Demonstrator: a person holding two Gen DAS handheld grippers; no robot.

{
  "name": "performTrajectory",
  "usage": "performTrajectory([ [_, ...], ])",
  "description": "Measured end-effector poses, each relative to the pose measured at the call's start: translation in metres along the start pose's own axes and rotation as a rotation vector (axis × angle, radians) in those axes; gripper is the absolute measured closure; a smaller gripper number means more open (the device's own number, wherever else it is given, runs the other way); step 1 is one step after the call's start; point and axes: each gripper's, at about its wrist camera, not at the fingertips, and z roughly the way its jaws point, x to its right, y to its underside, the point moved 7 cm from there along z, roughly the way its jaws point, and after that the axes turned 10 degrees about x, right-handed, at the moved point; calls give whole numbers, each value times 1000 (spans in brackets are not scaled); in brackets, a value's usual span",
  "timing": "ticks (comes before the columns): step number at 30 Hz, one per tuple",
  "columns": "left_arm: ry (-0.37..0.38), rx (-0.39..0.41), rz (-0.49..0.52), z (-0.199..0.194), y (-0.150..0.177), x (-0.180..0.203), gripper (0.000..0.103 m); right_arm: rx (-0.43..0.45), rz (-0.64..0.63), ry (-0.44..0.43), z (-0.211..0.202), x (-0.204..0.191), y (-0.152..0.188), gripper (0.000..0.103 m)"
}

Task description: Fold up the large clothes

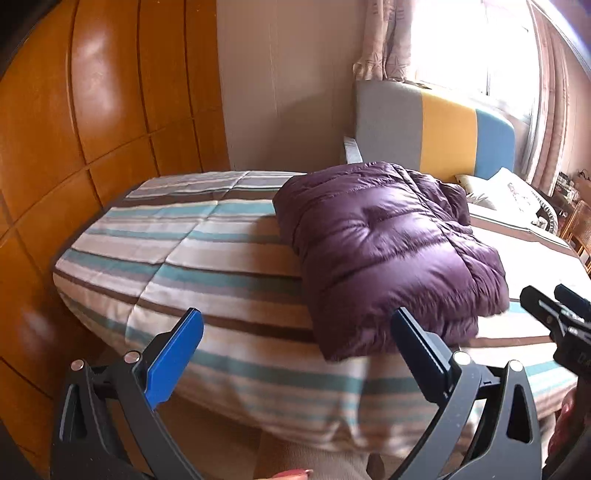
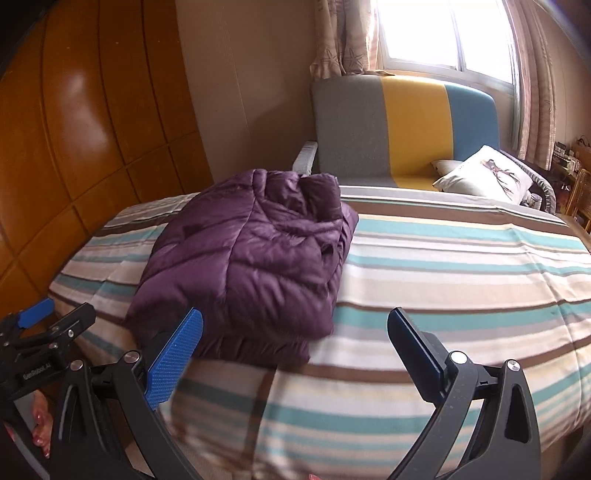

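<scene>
This is a bedroom in a home, with a big bed (image 2: 443, 266) under a striped cover, a pillow (image 2: 484, 173) near the gray, yellow and blue headboard (image 2: 402, 125), curtains (image 2: 347, 37) by a sunny window (image 2: 439, 33), and a shiny wooden wardrobe (image 1: 92, 122).

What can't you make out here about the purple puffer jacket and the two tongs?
- Purple puffer jacket: its sleeves, zipper and underside are tucked inside the folded bundle in both views.
- Jacket's near edge, left wrist view: partly hidden by the left tongs.
- Right tongs: in the left wrist view, cut off by the right edge.
- Pillow print: too small to identify.
- Shelf clutter at far right: blurred.
</scene>
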Motion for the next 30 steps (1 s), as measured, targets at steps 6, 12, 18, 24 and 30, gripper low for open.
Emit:
performTrajectory([
  [6, 19, -33, -35, -11, 18, -1, 2, 1, -23, 2, -15, -4, 16, 3],
  [12, 35, -33, -13, -18, 25, 5, 2, -2, -22, 0, -19, -6, 22, 3],
  [18, 32, -24, -22, -20, 23, 4, 2, 14, -42, -3, -23, -11, 20, 3],
  [24, 31, -21, -26, -20, 22, 2, 2, 7, -39, 1, -21, -11, 21, 3],
  [30, 36, -20, -11, -18, 24, 5, 2, -1, -39, 1, -20, -11, 23, 3],
])
